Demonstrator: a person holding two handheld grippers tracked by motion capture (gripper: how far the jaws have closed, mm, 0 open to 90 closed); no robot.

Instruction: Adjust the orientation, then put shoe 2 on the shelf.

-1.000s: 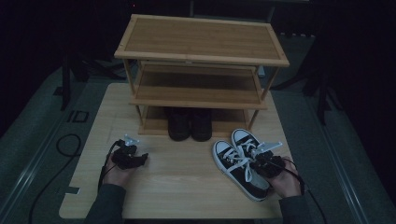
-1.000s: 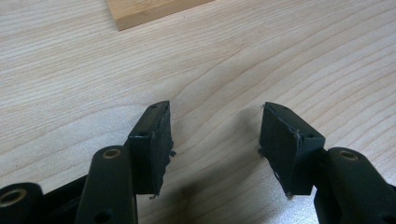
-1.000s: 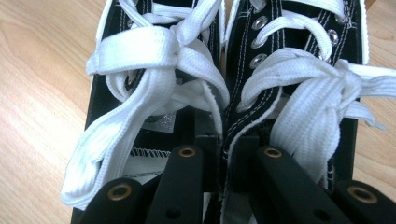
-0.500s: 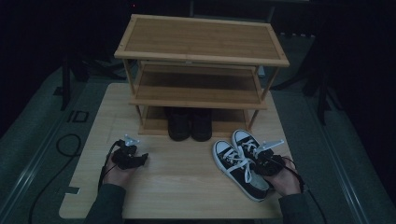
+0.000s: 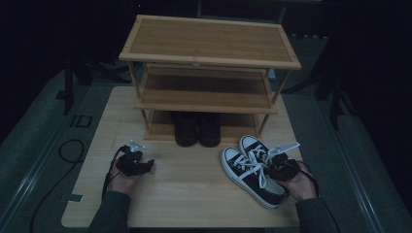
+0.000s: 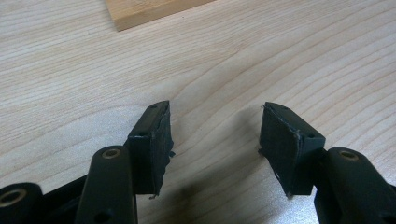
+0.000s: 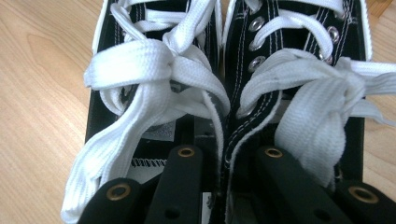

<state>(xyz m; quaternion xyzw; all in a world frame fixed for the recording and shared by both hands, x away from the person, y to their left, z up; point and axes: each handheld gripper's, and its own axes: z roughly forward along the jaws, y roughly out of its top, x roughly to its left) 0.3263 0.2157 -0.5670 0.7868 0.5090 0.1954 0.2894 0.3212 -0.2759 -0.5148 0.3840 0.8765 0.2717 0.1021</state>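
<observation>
A pair of black canvas sneakers with white laces lies side by side at the table's front right. My right gripper reaches into them from the heel end, one jaw in each shoe. In the right gripper view its jaws have just been closing, and they now pinch the two adjoining inner walls of the sneakers between them. My left gripper rests low over bare table at the front left. It stands open with nothing between its pads.
A three-tier wooden shoe rack stands at the back of the table. A dark pair of shoes sits on its bottom shelf. A corner of the rack's base lies just ahead of my left gripper. A cable loops off the table's left side.
</observation>
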